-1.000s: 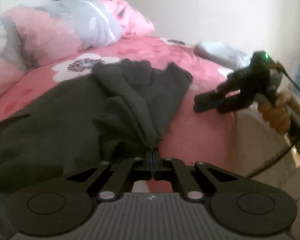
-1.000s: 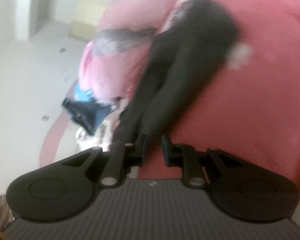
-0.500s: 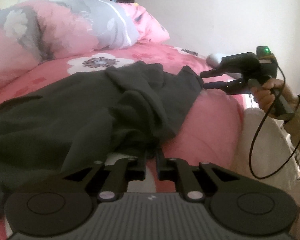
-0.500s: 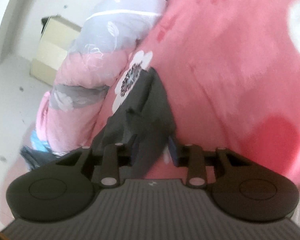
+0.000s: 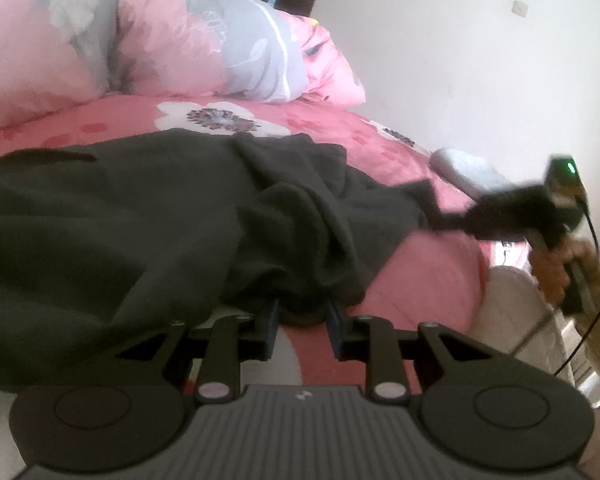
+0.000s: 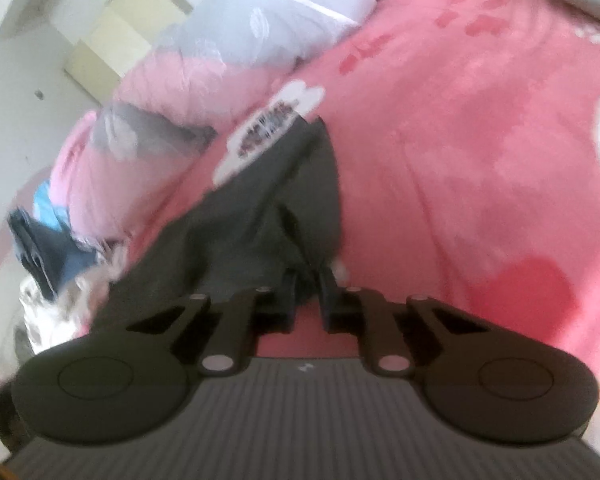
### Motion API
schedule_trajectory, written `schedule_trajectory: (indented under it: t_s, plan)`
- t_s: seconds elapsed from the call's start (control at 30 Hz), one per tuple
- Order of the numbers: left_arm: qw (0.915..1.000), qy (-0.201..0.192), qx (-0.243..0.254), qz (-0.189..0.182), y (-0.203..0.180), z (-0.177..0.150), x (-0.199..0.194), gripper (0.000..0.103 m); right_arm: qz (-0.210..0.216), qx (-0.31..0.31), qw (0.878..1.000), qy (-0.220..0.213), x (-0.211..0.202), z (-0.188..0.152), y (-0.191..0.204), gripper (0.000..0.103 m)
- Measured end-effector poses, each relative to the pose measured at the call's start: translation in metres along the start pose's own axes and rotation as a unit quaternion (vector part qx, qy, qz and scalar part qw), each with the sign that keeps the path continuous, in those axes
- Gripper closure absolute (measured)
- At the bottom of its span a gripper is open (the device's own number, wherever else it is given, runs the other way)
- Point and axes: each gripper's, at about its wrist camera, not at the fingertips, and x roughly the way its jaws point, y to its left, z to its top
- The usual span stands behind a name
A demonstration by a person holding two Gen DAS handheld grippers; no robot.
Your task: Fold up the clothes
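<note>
A dark grey garment (image 5: 140, 216) lies spread and rumpled on the pink flowered bed (image 5: 428, 272). My left gripper (image 5: 302, 312) is open, its fingers either side of a bunched fold at the garment's near edge. In the left wrist view my right gripper (image 5: 444, 220) reaches in from the right, held by a hand (image 5: 556, 276), with the garment's far corner drawn out to its tip. In the right wrist view the right gripper (image 6: 308, 284) has its fingers close together on the garment (image 6: 284, 184), whose folds converge between them.
A pink and grey quilt (image 5: 140, 40) is heaped along the far side of the bed. A grey pillow (image 5: 464, 168) lies by the wall. The bed's white edge (image 5: 512, 312) drops off at the right. Blue clothes (image 6: 52, 248) and a cream cabinet (image 6: 116, 36) are on the floor side.
My left gripper, shut on the garment a second ago, has opened and let the fold drop. My right gripper has moved in to the garment's corner and narrowed its fingers on it.
</note>
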Motion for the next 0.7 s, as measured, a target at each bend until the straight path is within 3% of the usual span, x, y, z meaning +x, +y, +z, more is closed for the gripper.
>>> schedule_trajectory:
  t_s: [0.17, 0.33, 0.4, 0.5, 0.57, 0.63, 0.7]
  plan:
    - [0.9998, -0.005, -0.02, -0.001, 0.005, -0.001, -0.003, 0.072, -0.026, 0.004, 1.0, -0.005, -0.02, -0.011, -0.003, 0.095]
    - [0.9995, -0.019, -0.019, 0.018, -0.002, 0.003, -0.008, 0.063, -0.018, -0.072, 0.997, -0.027, -0.012, 0.009, 0.035, 0.089]
    - [0.9991, -0.025, -0.016, 0.029, -0.008, 0.007, -0.008, 0.056, -0.005, -0.109, 0.994, -0.031, -0.003, 0.018, 0.055, 0.072]
    - [0.9991, -0.029, -0.011, 0.03, -0.017, 0.015, -0.004, 0.04, 0.015, -0.171, 0.985, -0.026, 0.016, 0.026, 0.088, 0.06]
    - [0.9992, -0.025, -0.01, 0.029, -0.021, 0.021, 0.004, 0.034, 0.029, -0.205, 0.978, -0.001, 0.035, 0.025, 0.104, 0.059]
    - [0.9992, -0.022, -0.01, 0.031, -0.023, 0.026, 0.013, 0.034, 0.041, -0.23, 0.972, 0.026, 0.053, 0.025, 0.115, 0.059]
    - [0.9991, -0.02, -0.013, 0.035, -0.023, 0.031, 0.02, 0.045, 0.045, -0.238, 0.969, 0.056, 0.066, 0.026, 0.117, 0.059]
